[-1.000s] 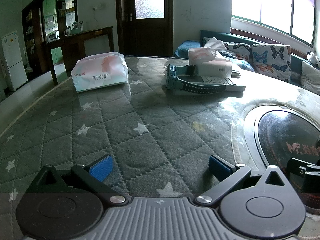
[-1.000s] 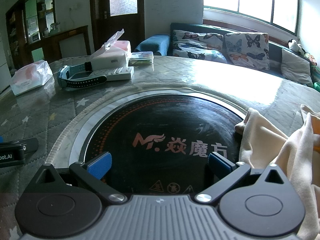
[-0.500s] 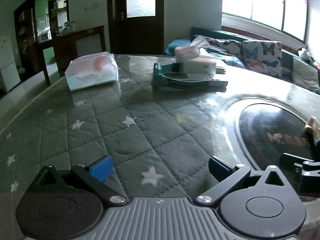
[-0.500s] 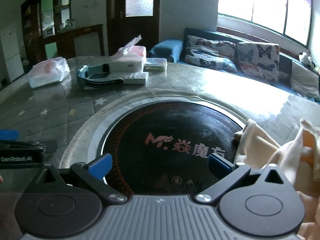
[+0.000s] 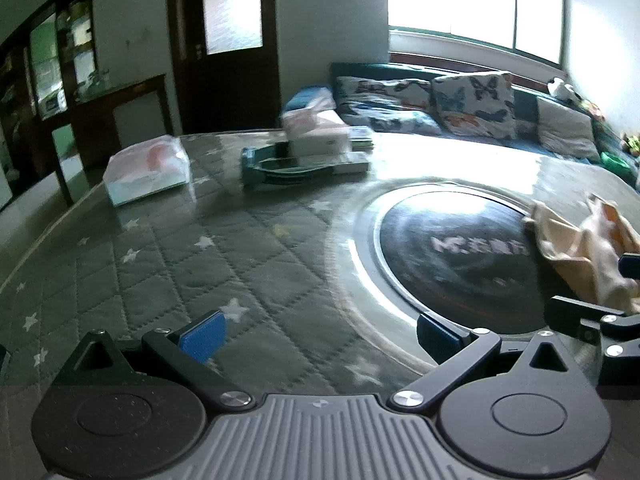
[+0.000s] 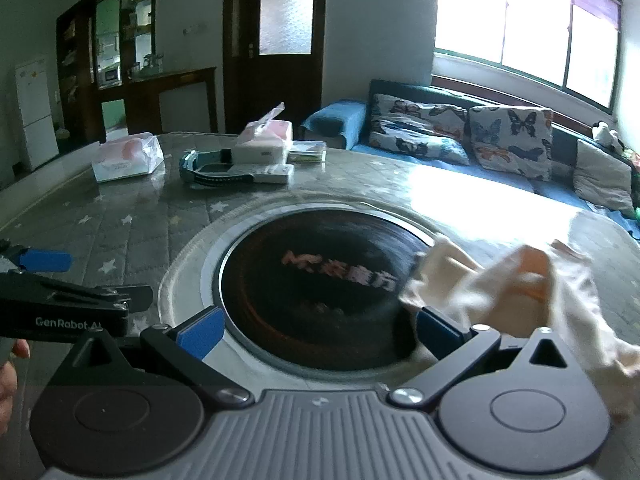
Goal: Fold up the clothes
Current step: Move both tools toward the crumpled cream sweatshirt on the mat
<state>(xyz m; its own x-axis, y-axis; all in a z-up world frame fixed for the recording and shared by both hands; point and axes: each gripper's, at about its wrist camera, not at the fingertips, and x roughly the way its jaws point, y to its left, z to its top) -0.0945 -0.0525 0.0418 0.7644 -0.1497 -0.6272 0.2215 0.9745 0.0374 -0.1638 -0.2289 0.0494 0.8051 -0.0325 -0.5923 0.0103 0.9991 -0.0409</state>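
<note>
A crumpled cream garment (image 6: 516, 292) with an orange patch lies on the right part of the round table, at the edge of the black glass disc (image 6: 320, 280). The same garment (image 5: 588, 248) shows at the far right of the left wrist view. My right gripper (image 6: 316, 330) hangs open above the disc, its right finger next to the cloth, nothing between the pads. My left gripper (image 5: 320, 334) is open over the grey quilted star-print cover (image 5: 180, 272), left of the disc. The left gripper also shows at the left edge of the right wrist view.
At the table's far side sit a pink tissue pack (image 6: 126, 158), a blue watch on a remote (image 6: 224, 172) and a tissue box (image 6: 264, 144). A sofa with butterfly cushions (image 6: 508, 136) runs under the windows. A hand (image 6: 8, 380) holds the left gripper.
Both views have swung and risen; the garment now appears in the left wrist view and sits closer to my right gripper's right finger. Both grippers stay open.
</note>
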